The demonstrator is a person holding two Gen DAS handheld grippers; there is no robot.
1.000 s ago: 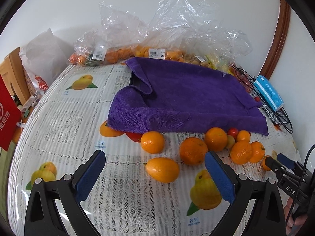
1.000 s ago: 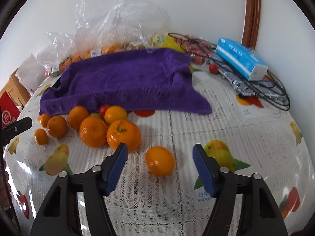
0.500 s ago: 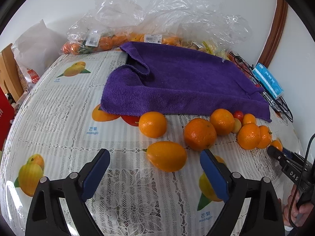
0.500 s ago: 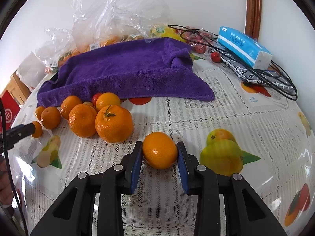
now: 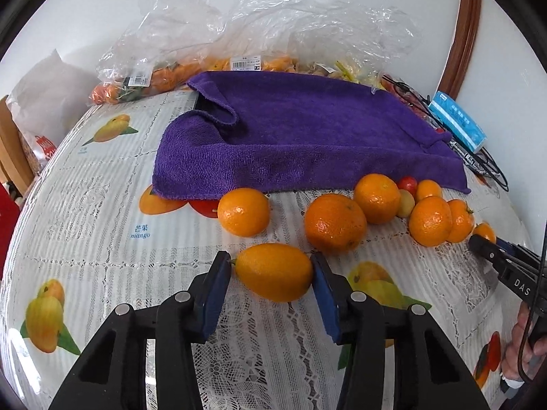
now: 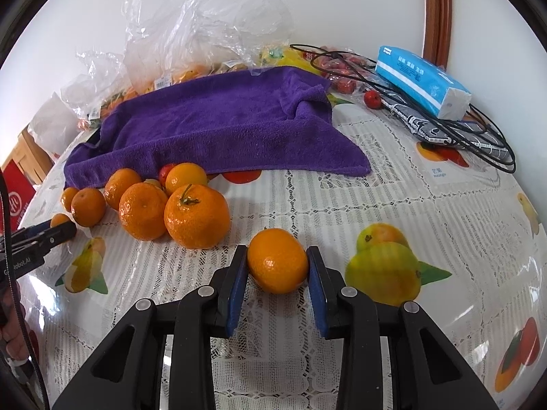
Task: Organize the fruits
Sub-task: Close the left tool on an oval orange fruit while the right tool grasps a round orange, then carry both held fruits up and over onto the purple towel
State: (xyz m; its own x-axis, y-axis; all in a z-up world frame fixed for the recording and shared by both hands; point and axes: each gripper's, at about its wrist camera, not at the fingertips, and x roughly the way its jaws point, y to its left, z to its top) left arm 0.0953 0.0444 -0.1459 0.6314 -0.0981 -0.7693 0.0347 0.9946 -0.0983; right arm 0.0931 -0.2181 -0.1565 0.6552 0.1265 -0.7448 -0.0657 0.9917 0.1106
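The left gripper [image 5: 271,283] was closing onto an oval yellow-orange citrus fruit [image 5: 273,276], while the right gripper [image 6: 277,278] clamped a small round orange mandarin [image 6: 277,264]. Next, likely, both needed lifting clear of the lace-patterned tablecloth [image 5: 102,225].

The purple towel [image 5: 307,136] covers a dark flat thing whose corner alone shows at its fold, and hides part of the fruit printed on the tabletop [image 5: 85,205] at its near hem. Clear plastic bags [image 5: 273,27] blur the fruit inside them; their label print is too small to read. A small red fruit [image 5: 408,182] sits half hidden behind the oranges [image 5: 376,198]. The person's hand [image 5: 523,348] is cut off by the left-wrist view's right edge.
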